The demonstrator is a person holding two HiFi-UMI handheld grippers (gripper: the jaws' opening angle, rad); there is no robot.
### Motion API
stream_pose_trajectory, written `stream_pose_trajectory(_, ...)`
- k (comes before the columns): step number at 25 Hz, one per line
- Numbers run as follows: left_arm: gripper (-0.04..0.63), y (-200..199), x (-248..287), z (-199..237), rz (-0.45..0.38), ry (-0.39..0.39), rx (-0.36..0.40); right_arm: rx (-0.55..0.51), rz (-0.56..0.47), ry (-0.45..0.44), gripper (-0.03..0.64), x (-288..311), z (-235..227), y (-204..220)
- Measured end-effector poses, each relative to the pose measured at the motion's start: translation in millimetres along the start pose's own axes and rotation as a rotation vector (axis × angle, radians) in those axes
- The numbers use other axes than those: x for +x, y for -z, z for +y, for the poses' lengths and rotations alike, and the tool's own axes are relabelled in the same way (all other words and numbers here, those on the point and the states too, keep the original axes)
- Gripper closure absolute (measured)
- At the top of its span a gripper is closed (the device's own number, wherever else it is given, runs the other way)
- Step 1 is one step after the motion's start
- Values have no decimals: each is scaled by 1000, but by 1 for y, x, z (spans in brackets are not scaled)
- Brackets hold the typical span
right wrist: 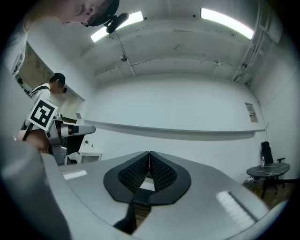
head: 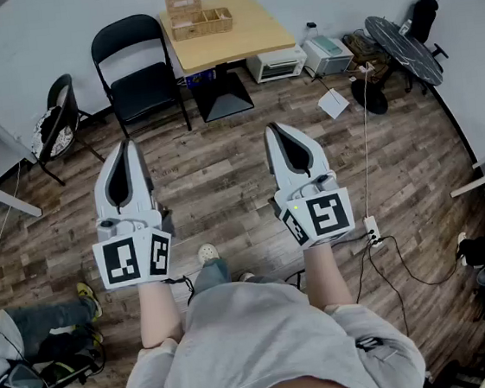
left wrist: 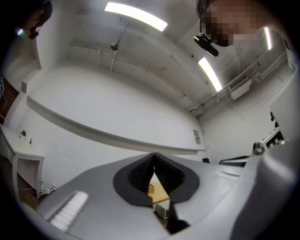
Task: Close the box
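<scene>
A wooden box point(head: 197, 16) with its lid standing up sits on the tan table point(head: 246, 32) at the far side of the room. Both grippers hang well short of it over the wood floor. In the head view my left gripper point(head: 127, 144) and my right gripper point(head: 272, 128) point toward the table, each with its jaws together and nothing between them. The left gripper view shows its black pads point(left wrist: 140, 176) meeting at the tip, with a sliver of the table point(left wrist: 161, 196) in the gap below. The right gripper point(right wrist: 149, 153) is likewise shut and empty.
A black folding chair point(head: 137, 66) stands left of the table, a second chair point(head: 57, 127) further left. White appliances point(head: 275, 63) sit on the floor by the table base. A round dark table point(head: 404, 47) is at right. A power strip point(head: 371, 231) and cables lie on the floor.
</scene>
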State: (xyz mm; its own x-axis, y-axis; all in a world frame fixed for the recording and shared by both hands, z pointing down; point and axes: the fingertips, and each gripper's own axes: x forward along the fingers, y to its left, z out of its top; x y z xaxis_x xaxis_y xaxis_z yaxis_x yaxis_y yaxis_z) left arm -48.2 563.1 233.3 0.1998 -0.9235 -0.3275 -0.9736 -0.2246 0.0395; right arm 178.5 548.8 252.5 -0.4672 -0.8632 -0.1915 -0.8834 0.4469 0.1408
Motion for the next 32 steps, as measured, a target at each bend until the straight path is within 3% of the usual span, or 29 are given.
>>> stream_pose_trajectory(13, 537, 5, 27, 10, 0, 14, 5, -4, -4, 8, 612, 27, -7, 3)
stream_pose_trajectory(32, 537, 29, 121, 64, -18, 77, -1, -3, -16, 82, 612, 125, -24, 21)
